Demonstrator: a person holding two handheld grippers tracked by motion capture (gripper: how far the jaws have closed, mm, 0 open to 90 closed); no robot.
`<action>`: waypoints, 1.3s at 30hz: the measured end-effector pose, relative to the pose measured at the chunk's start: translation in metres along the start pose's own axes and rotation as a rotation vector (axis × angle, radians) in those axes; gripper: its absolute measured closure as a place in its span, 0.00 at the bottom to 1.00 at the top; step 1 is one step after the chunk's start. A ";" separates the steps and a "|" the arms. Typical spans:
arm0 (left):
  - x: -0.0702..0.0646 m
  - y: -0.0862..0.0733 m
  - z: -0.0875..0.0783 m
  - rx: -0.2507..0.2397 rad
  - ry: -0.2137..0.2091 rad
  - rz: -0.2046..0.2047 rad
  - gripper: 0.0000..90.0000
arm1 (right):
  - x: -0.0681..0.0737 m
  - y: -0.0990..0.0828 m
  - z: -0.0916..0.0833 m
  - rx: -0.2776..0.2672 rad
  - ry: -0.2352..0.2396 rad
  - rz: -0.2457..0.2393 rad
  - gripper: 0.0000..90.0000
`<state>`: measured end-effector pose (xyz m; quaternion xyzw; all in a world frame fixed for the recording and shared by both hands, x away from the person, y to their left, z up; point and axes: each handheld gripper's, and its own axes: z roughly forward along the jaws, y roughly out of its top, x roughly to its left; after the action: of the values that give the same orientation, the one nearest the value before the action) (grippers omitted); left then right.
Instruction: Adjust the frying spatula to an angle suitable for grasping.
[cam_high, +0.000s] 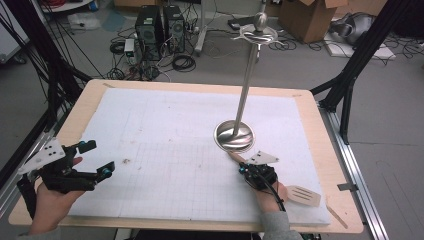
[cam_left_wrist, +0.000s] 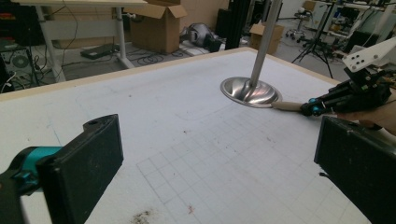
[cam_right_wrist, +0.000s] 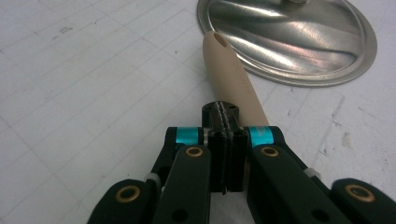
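A wooden spatula lies on the white mat, its slotted blade (cam_high: 304, 195) near the right front corner and its round handle (cam_right_wrist: 229, 74) pointing at a metal stand's dish-shaped base (cam_high: 234, 136). My right gripper (cam_high: 243, 169) sits right over the handle with both jaws pressed together. The handle passes underneath them, not between them, and its tip (cam_left_wrist: 286, 106) pokes out toward the base (cam_left_wrist: 250, 92). Over the mat's left front, a hand holds my left gripper (cam_high: 100, 159) open, nothing between its wide-apart pads (cam_left_wrist: 93, 163).
The stand's thin pole (cam_high: 246, 85) rises to a hooked top (cam_high: 256, 34) above the table's middle right. The wooden table edge (cam_high: 345, 200) frames the mat. Beyond the table, computer towers (cam_high: 160, 25), cables and a cardboard box (cam_high: 310, 15) sit on the floor.
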<state>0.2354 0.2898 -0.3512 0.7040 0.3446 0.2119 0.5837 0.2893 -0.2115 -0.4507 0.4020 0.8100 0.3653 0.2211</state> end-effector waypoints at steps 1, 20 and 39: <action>0.000 0.000 0.000 -0.002 -0.001 -0.001 0.02 | -0.002 0.000 -0.004 -0.026 0.021 0.027 1.00; -0.001 0.002 0.023 0.023 -0.047 0.007 0.02 | -0.033 -0.023 -0.060 -0.117 -0.049 0.209 1.00; -0.002 0.002 0.037 0.038 -0.074 0.008 0.02 | -0.034 -0.031 -0.053 0.077 -0.177 0.211 1.00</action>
<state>0.2601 0.2633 -0.3573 0.7236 0.3238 0.1815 0.5819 0.2589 -0.2738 -0.4387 0.5240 0.7538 0.3183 0.2364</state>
